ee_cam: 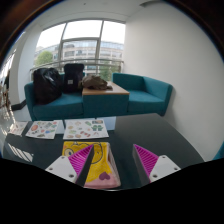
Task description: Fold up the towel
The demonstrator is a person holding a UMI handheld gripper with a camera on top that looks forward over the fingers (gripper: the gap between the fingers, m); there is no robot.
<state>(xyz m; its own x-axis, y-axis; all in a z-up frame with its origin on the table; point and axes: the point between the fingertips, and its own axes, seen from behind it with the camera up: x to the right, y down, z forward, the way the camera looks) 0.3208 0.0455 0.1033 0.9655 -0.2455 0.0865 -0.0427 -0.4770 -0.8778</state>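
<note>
A small folded towel (98,168), yellow with a pink border and a purple heart, lies on the dark table (150,130) just ahead of my left finger. My gripper (113,164) is open, the two magenta pads (81,157) spread wide apart. The left finger overlaps the towel's left edge; the right finger (150,160) is clear of it, to its right. Nothing is held between the fingers.
Several patterned sheets or cloths (85,128) lie in a row at the table's far edge. Beyond stand a teal sofa (95,95) with dark bags (48,82) on it, a wooden side table (105,90) and large windows (85,40).
</note>
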